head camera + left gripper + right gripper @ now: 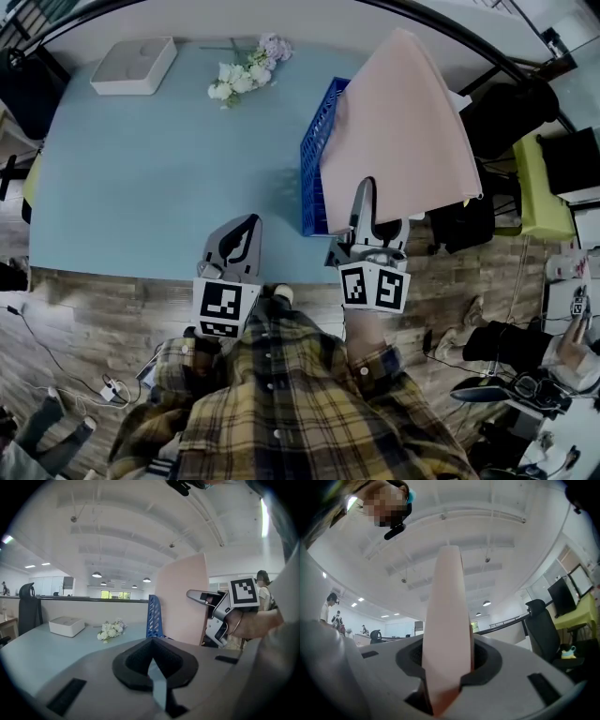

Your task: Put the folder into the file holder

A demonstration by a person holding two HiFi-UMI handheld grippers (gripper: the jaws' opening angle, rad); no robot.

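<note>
R gripper (366,202) pinches pink folder (403,131) by its near edge, sheet upright ahead of its 2 jaws to slot into blue file holder (314,159) just left; L gripper (240,234) idle, jaws together, empty.

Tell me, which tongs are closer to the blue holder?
Right. The right tongs, gripping the pink folder, sit by the near end of the holder; the left tongs hang farther left.
</note>
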